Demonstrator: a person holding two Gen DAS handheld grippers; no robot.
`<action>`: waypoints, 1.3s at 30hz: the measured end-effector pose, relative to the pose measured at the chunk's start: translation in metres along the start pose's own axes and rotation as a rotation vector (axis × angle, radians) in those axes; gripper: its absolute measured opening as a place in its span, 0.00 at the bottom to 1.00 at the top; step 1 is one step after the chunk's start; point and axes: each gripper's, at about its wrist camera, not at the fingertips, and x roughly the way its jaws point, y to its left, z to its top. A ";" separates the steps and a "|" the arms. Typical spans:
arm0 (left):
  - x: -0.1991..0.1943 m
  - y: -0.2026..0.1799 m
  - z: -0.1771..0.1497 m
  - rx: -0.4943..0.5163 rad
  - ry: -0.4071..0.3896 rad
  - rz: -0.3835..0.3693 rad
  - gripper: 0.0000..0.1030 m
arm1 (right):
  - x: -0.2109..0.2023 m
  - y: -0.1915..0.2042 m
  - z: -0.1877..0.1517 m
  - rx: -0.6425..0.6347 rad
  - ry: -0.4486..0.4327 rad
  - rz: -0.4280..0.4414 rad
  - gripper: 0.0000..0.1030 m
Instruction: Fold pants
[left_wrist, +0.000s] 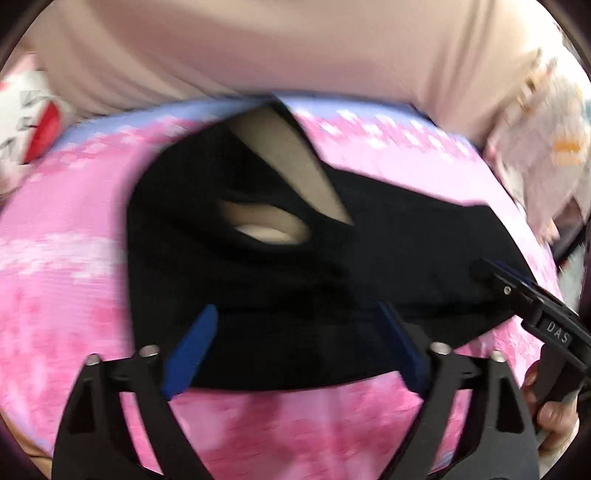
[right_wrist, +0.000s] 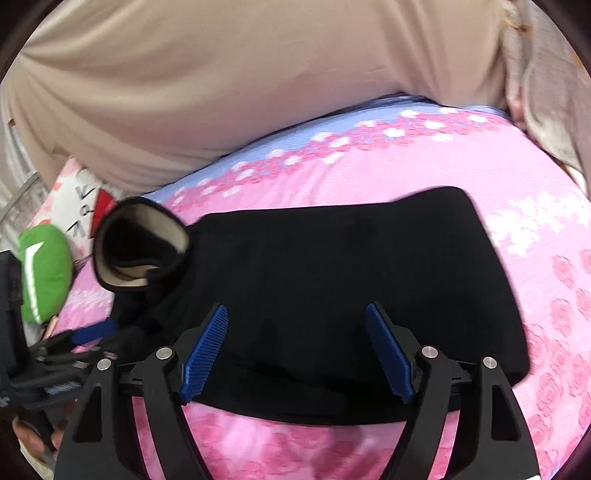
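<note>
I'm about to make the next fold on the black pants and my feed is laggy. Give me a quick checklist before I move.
1. Left tool open, nothing between its pads: ok.
2. Right tool open, empty: ok.
3. Black pants lying folded on the pink bedsheet: ok.
4. Right side of the fold flat and smooth: ok.
5. Waistband end flat: not ok, it gapes open showing beige lining.
6. Layers under the fold aligned: cannot tell.
</note>
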 end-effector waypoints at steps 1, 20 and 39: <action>-0.015 0.015 -0.001 -0.024 -0.039 0.046 0.87 | 0.002 0.007 0.003 -0.013 0.001 0.023 0.74; -0.037 0.151 -0.020 -0.298 -0.063 0.218 0.92 | 0.087 0.206 0.014 -0.629 0.106 0.127 0.35; -0.021 0.156 -0.020 -0.280 -0.035 0.170 0.93 | 0.074 0.086 0.049 -0.040 0.210 0.290 0.82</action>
